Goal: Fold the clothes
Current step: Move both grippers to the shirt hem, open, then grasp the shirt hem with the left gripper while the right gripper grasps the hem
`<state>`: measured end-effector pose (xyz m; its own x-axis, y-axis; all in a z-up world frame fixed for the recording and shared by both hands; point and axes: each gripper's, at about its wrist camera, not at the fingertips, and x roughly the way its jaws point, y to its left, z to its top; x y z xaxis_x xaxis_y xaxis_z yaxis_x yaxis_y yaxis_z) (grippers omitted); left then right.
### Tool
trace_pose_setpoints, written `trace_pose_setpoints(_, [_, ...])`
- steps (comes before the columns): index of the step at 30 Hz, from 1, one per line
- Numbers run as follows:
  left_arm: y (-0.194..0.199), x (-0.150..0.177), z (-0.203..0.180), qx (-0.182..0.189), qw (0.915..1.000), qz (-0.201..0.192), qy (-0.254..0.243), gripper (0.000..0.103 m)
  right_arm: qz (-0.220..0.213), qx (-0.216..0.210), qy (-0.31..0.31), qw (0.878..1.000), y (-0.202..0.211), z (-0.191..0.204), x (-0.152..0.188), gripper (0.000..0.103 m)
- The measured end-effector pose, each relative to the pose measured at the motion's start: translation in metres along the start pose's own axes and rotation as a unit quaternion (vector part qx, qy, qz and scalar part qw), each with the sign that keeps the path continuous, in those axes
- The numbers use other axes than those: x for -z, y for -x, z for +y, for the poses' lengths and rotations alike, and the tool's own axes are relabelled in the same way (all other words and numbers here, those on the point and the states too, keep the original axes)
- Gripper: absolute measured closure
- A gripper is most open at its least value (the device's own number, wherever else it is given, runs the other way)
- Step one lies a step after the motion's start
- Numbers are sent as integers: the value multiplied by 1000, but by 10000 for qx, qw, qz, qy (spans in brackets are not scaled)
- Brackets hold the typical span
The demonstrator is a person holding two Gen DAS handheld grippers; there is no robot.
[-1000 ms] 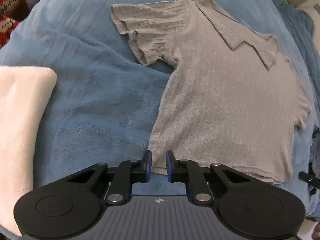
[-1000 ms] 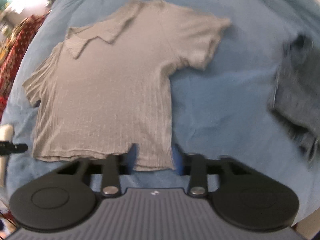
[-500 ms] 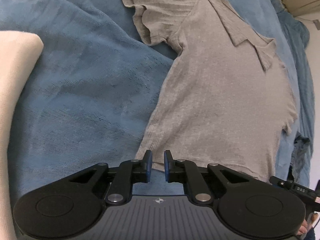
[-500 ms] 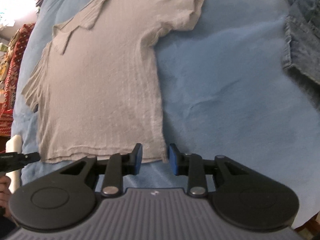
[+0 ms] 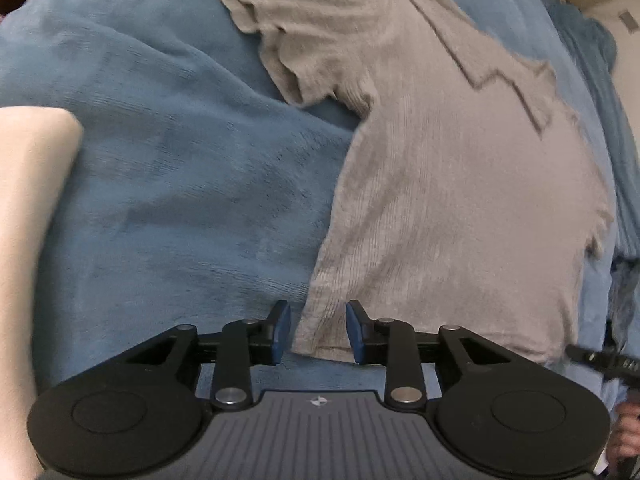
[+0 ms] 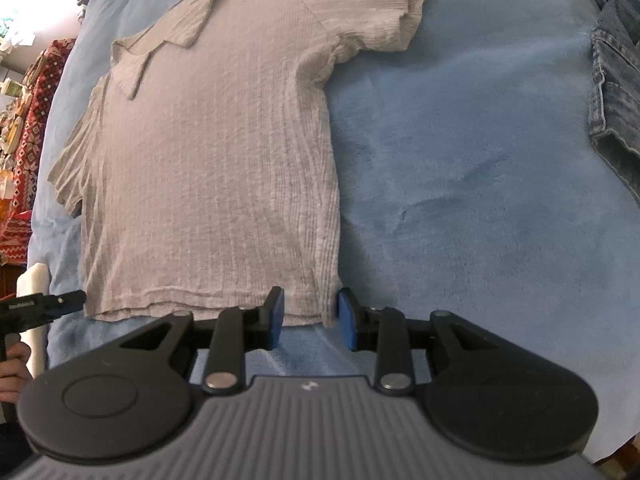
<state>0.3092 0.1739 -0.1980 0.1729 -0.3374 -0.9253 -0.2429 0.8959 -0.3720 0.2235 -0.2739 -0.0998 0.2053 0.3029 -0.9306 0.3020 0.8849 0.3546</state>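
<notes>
A grey ribbed short-sleeved shirt [image 5: 460,200] with a collar lies flat, front up, on a blue blanket [image 5: 180,200]. My left gripper [image 5: 318,320] points steeply down at the hem's left corner. Its jaws are opening, and the corner lies between the blue pads without being pinched. In the right wrist view the same shirt [image 6: 208,168] fills the left half. My right gripper [image 6: 310,308] stands open over the hem's right corner, which sits between its pads. The left gripper [image 6: 40,304] shows at that view's left edge, held by a hand [image 6: 12,364].
A cream folded cloth [image 5: 28,240] lies left of the shirt. A denim garment [image 6: 616,80] lies on the blanket [image 6: 480,160] to the right. A red patterned cloth [image 6: 36,92] is beyond the blanket's far left edge.
Both grippers have come down to the shirt's hem. The left jaws, nearly closed before, have spread around the left corner. The right jaws now have the right corner between them.
</notes>
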Motion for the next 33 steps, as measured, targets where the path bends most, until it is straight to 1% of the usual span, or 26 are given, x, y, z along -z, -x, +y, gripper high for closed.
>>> trace_pose_setpoints(2, [-9, 0, -1, 19, 9998, 165, -77, 73, -22, -10, -43, 10000, 0, -2, 0, 70])
trace_pose_setpoints(3, [-13, 0, 0, 34, 9997, 213, -72, 73, -38, -12, -60, 10000, -1, -2, -1, 72])
trace_pose_setpoints(5, [-15, 0, 2, 73, 9997, 230, -12, 73, -37, 2, -70, 10000, -3, -4, -1, 77])
trace_pose_setpoints(8, [-14, -1, 8, 187, 9995, 200, 161, 73, 3, -16, -56, 10000, -6, -5, 0, 77])
trace_pose_setpoints(9, [-13, -1, 8, 207, 9994, 198, 187, 76, 22, -33, -44, 10000, -7, -5, 0, 77])
trace_pose_setpoints(10, [-12, -1, 8, 184, 9995, 197, 183, 84, 36, -39, -23, 10000, -8, -4, 1, 77])
trace_pose_setpoints(11, [-11, -1, 6, 117, 9996, 210, 136, 90, 50, -24, 2, 10000, -9, -4, 1, 78])
trace_pose_setpoints(12, [-11, 0, 5, 51, 9997, 224, 89, 95, 63, -3, 25, 10000, -10, -3, 0, 90])
trace_pose_setpoints(13, [-9, 1, 4, 7, 9997, 246, 63, 97, 74, 62, 34, 9999, -9, -2, 0, 97])
trace_pose_setpoints(14, [-7, 1, 2, -12, 9997, 256, 61, 98, 95, 78, 26, 9999, -8, -1, -1, 99])
trace_pose_setpoints(17, [9, -1, -5, 12, 9998, 174, 58, 98, 82, 103, 7, 9999, 3, 1, -5, 99])
trace_pose_setpoints(19, [28, -3, -12, 116, 9999, -16, 34, 98, -82, 31, 36, 10000, 20, 5, -10, 99])
trace_pose_setpoints(22, [54, -18, -24, 277, 9991, -334, 29, 98, -371, -50, 73, 9993, 45, 11, -25, 99])
trace_pose_setpoints(25, [69, -40, -34, 398, 9977, -546, -3, 98, -634, -93, 85, 9979, 62, 18, -48, 99])
trace_pose_setpoints(30, [71, -94, -59, 345, 9962, -793, -51, 98, -960, -59, 126, 9953, 68, 29, -101, 99])
trace_pose_setpoints(33, [68, -125, -68, 345, 9954, -889, -49, 98, -1068, 41, 201, 9941, 62, 34, -134, 99])
